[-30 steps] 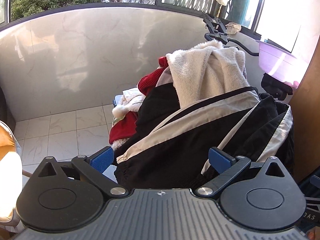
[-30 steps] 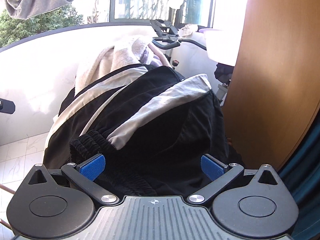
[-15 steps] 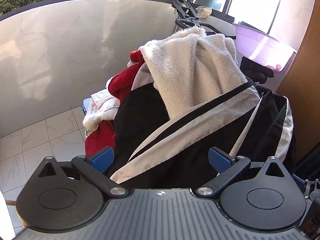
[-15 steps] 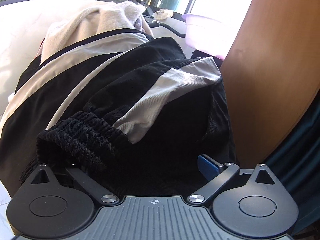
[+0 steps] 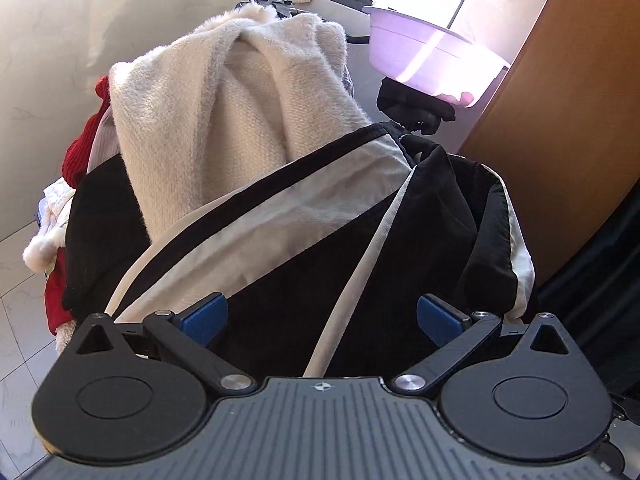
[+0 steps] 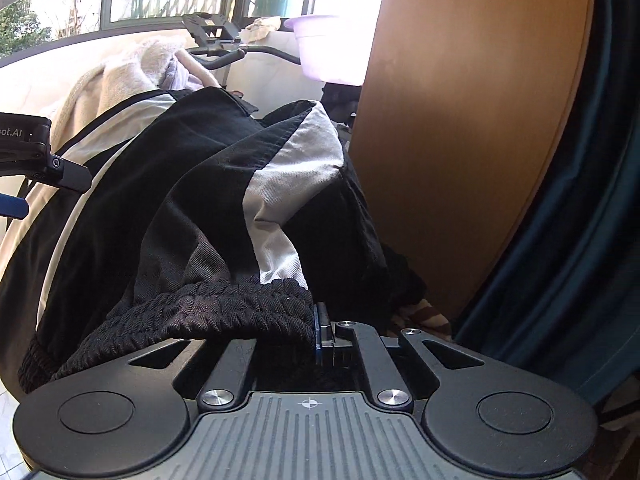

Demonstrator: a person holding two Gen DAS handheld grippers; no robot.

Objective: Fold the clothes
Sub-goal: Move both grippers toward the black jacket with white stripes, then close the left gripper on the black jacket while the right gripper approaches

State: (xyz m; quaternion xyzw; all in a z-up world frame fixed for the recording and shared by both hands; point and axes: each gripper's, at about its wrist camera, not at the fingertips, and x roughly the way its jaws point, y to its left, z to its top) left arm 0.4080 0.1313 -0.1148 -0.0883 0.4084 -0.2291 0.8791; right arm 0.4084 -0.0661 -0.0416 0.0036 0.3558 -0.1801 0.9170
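Note:
A black jacket with pale stripes (image 5: 304, 216) lies on top of a clothes pile, also in the right wrist view (image 6: 208, 184). My left gripper (image 5: 320, 318) is open, its blue pads on either side of the jacket's fabric. My right gripper (image 6: 316, 332) is shut on the jacket's black ribbed hem (image 6: 208, 312), which drapes over its left finger. The left gripper shows at the left edge of the right wrist view (image 6: 36, 164).
A cream fleece garment (image 5: 224, 112) and a red and white garment (image 5: 60, 264) lie in the same pile. A purple basin (image 5: 428, 60) sits behind. A wooden panel (image 6: 460, 128) and a dark blue curtain (image 6: 580, 240) stand to the right. Tiled floor (image 5: 16, 320) lies to the left.
My right gripper has closed on the jacket's ribbed hem. My left gripper has moved closer to the jacket and stays open.

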